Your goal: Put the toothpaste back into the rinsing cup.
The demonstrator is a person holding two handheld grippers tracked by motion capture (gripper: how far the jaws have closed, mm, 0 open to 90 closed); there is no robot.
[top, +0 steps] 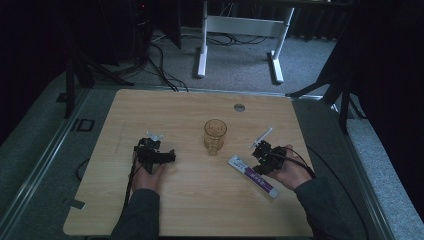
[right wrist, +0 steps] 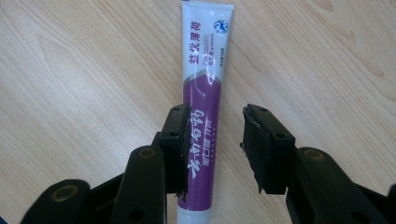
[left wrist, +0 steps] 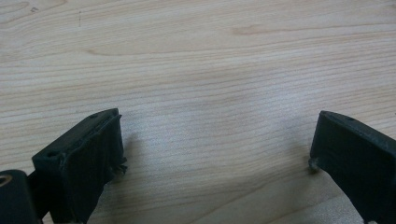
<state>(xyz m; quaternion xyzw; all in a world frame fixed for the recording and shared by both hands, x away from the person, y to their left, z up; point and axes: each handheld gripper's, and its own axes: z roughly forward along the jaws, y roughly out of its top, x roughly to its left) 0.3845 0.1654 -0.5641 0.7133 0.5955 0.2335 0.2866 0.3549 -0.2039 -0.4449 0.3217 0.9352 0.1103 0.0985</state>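
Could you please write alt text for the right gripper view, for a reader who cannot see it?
A purple and white toothpaste tube lies flat on a light wooden table, running away from the camera between the two black jaws of the right gripper. The jaws stand open astride the tube: one is at its edge, the other stands clear with bare wood in the gap.
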